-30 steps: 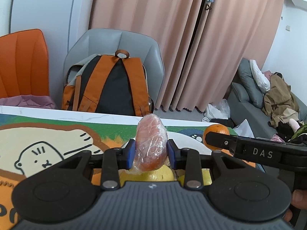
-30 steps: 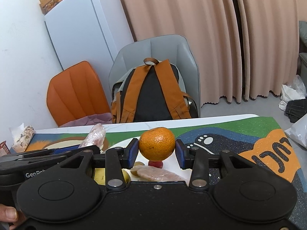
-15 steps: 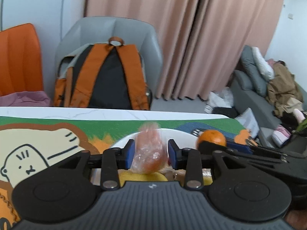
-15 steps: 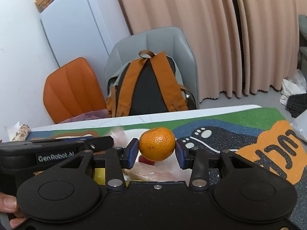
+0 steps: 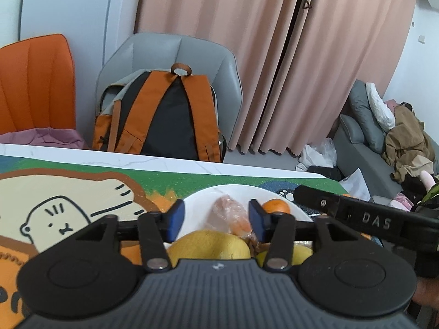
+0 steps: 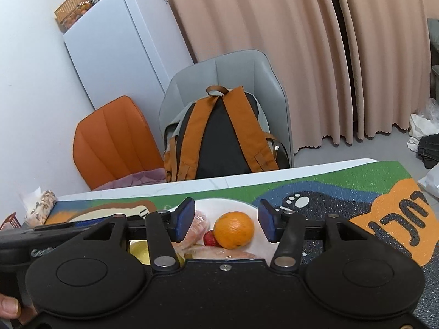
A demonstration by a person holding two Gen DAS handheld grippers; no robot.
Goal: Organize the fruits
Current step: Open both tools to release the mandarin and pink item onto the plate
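Observation:
A white plate (image 5: 203,200) (image 6: 247,208) lies on the colourful mat. On it rest a plastic-wrapped orange-pink fruit (image 5: 231,215) (image 6: 199,226), a tangerine (image 6: 233,229) (image 5: 275,206), a small red fruit (image 6: 209,238) and yellow fruit (image 5: 210,245). My left gripper (image 5: 215,219) hangs over the plate, jaws opening, the wrapped fruit lying loose between them, pads clear of it. My right gripper (image 6: 225,220) is also opening; the tangerine sits on the plate between its blue pads, untouched.
A grey chair (image 6: 247,65) with an orange-black backpack (image 5: 162,115) stands behind the table, an orange chair (image 5: 33,82) beside it. A white fridge (image 6: 118,44) stands at the back left. A sofa (image 5: 365,148) with clothes is far right. A wrapped snack (image 6: 41,205) lies on the table's left.
Both grippers have opened. The wrapped fruit dropped from the left jaws onto the plate, and the tangerine left the right jaws and now rests on the plate.

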